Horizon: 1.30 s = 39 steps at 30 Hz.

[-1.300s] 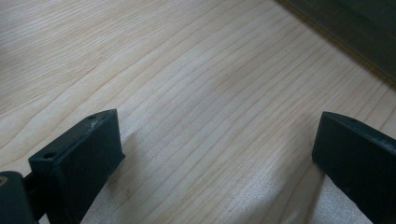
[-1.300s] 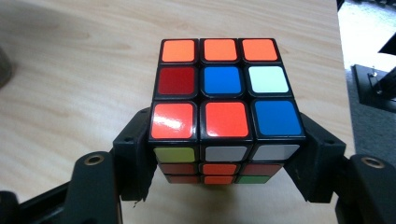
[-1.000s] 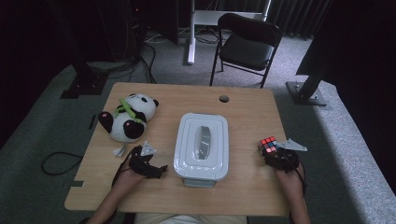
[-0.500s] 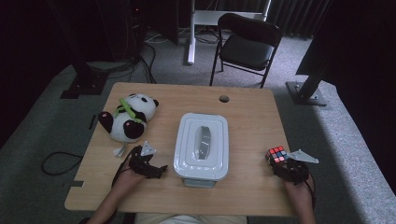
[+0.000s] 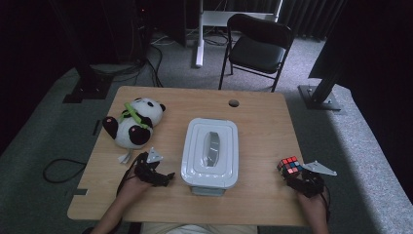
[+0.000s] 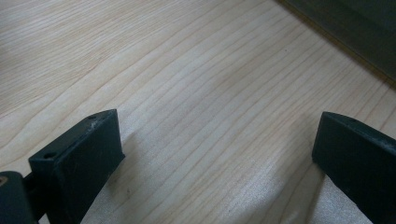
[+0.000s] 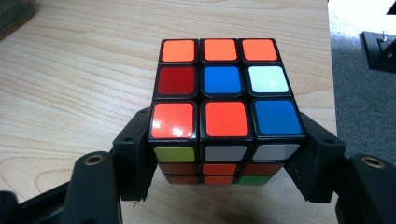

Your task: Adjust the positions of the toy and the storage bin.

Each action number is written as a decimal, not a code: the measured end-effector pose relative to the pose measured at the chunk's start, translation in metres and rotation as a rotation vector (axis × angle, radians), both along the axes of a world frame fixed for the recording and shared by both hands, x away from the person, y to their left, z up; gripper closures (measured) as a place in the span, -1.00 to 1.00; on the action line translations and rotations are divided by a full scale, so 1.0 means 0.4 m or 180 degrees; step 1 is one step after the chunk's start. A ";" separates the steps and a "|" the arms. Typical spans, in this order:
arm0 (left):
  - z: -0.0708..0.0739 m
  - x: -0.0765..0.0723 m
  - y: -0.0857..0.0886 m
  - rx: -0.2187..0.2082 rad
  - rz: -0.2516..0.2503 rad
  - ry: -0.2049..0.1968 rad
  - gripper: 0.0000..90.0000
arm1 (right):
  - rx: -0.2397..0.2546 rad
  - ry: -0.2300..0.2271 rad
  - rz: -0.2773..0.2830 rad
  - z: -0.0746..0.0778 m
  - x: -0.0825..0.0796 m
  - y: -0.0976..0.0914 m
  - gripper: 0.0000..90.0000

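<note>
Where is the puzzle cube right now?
The puzzle cube sits between the right gripper's jaws near the table's right front corner, right of the white lidded box.

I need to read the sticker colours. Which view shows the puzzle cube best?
The right gripper view: the puzzle cube sits close up between the right gripper jaws, each sticker distinct. The high view shows it small, near the table's right edge. The left gripper view looks at bare wood.

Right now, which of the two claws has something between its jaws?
The right claw: its jaws clamp the puzzle cube. The left claw stands open over the bare table.
</note>
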<state>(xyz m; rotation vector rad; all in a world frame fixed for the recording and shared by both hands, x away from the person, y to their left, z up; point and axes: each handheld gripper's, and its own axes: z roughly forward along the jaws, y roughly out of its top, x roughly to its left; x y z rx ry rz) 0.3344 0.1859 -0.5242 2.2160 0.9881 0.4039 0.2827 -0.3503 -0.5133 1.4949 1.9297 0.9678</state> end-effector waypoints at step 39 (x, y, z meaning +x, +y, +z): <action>0.000 0.000 0.000 -0.0004 0.0003 0.0004 -0.95 | 0.0096 -0.0421 0.0608 0.116 0.065 0.112 -0.71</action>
